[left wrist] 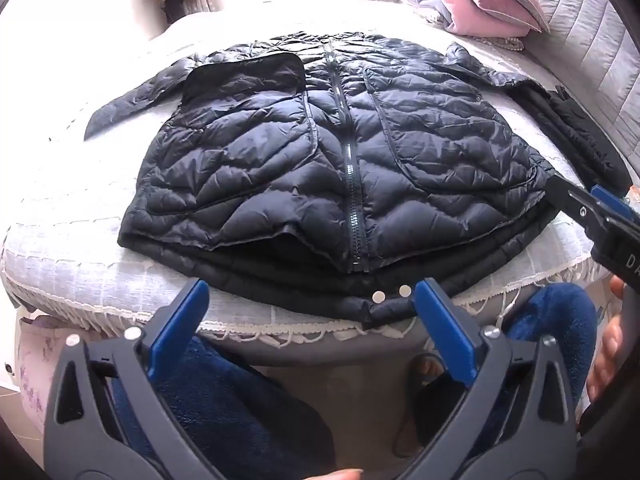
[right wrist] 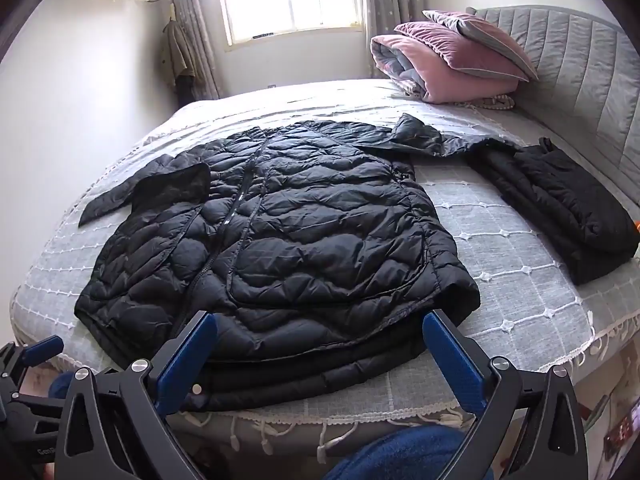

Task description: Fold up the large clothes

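I can't see my left gripper [left wrist: 312, 312] whole from the right wrist view; only its edge shows at the lower left. The jacket [right wrist: 276, 232] lies flat on the bed [right wrist: 520, 280], front up, its hem at the near edge just ahead of both grippers. Bare bedspread lies right of my right gripper [right wrist: 320, 344]. Both grippers hover with fingers spread wide, holding nothing.

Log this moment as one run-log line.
stage: pre-fold | black quilted puffer jacket: spread flat, zipped | left claw: open, at hem | right claw: open, at hem
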`<control>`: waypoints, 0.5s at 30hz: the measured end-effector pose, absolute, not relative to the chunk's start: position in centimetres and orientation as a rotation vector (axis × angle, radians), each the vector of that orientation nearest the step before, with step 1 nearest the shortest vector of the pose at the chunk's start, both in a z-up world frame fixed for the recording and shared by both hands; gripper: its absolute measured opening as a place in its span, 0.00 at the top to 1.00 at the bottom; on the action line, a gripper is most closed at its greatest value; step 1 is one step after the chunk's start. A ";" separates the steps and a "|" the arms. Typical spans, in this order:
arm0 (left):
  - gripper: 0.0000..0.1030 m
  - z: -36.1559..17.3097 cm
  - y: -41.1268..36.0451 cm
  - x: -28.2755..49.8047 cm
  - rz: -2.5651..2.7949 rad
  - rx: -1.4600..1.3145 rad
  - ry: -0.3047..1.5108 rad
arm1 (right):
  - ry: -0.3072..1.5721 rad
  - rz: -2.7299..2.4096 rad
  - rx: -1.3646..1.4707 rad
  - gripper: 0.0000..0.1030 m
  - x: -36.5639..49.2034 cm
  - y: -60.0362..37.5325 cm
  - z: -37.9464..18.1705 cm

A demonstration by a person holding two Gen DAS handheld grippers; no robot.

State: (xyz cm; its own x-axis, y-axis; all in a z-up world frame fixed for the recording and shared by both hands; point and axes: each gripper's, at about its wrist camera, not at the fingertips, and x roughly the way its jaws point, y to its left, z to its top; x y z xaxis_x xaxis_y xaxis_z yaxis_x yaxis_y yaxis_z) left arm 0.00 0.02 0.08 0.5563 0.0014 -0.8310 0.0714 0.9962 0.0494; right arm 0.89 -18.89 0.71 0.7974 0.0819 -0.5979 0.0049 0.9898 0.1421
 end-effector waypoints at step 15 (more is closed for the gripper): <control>0.00 1.7 8.3 1.2 0.111 -0.010 0.930 | 0.646 0.114 0.079 0.00 2.0 -12.9 1.4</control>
